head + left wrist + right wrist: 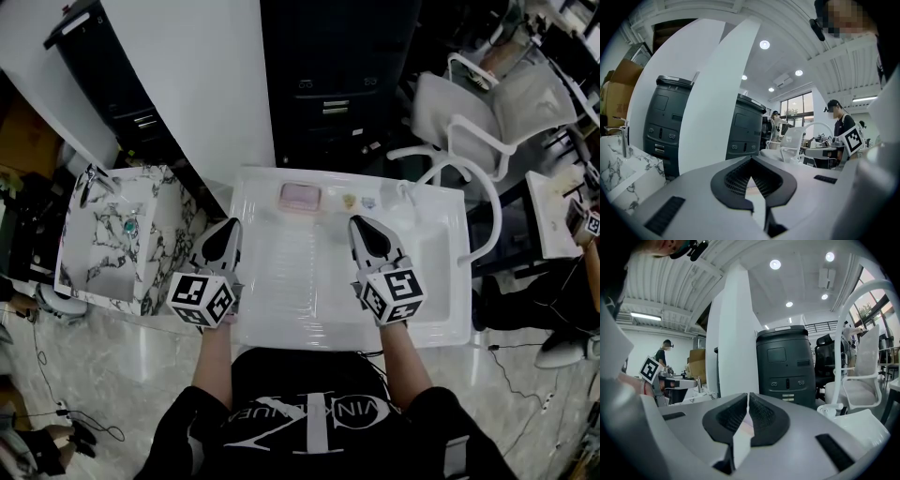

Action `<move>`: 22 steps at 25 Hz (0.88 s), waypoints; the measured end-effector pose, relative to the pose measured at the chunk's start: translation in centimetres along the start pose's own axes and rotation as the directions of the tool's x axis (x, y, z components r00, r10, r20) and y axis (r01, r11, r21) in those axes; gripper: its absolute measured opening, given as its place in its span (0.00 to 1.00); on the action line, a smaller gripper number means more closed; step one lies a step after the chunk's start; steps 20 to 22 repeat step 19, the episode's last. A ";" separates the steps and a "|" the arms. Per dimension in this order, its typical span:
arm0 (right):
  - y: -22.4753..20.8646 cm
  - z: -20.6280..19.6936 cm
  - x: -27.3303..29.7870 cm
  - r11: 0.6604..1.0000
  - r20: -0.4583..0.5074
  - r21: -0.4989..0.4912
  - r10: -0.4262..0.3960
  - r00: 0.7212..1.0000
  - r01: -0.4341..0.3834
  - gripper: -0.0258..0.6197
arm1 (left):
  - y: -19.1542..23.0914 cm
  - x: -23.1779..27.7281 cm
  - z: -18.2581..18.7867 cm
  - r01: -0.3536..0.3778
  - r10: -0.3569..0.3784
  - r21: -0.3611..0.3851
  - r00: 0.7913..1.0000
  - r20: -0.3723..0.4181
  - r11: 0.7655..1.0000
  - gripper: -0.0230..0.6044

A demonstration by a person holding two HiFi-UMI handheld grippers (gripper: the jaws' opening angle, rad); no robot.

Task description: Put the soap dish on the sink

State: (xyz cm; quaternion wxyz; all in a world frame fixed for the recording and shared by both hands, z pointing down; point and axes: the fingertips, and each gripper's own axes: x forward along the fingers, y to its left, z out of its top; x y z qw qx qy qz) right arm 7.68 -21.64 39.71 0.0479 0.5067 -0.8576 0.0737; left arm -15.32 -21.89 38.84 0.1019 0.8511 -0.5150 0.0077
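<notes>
The pink soap dish (300,197) lies at the back edge of the white sink unit (281,281), in the head view. My left gripper (228,231) hovers over the unit's ribbed left part, pointing toward the back, short of the dish and to its left. Its jaws meet at the tip (751,165), shut on nothing. My right gripper (360,225) is level with it, to the right of the dish. It too is shut and empty (748,394). Neither gripper touches the dish.
A marble-patterned sink (141,272) with a tap (94,180) stands on the left. Two small items (358,201) and a white tap (409,193) are beside the dish. Dark cabinets (328,84) and a white chair (487,112) are behind. Another person's marker cube (591,223) is at the right.
</notes>
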 end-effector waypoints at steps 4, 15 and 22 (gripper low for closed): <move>-0.4 -0.3 -0.1 1.000 -0.002 0.006 -0.002 1.000 0.002 0.09 | -0.2 0.2 -0.2 -0.001 0.001 0.003 1.000 -0.007 1.000 0.06; -0.4 -1.1 -0.1 1.000 -0.010 0.020 -0.002 1.000 0.002 0.09 | -0.3 0.4 -0.7 -0.001 0.001 0.006 1.000 -0.016 1.000 0.06; -0.5 -1.3 -0.1 1.000 -0.015 0.025 -0.006 1.000 0.006 0.09 | -0.2 0.6 -0.6 0.000 0.000 0.005 1.000 -0.016 1.000 0.06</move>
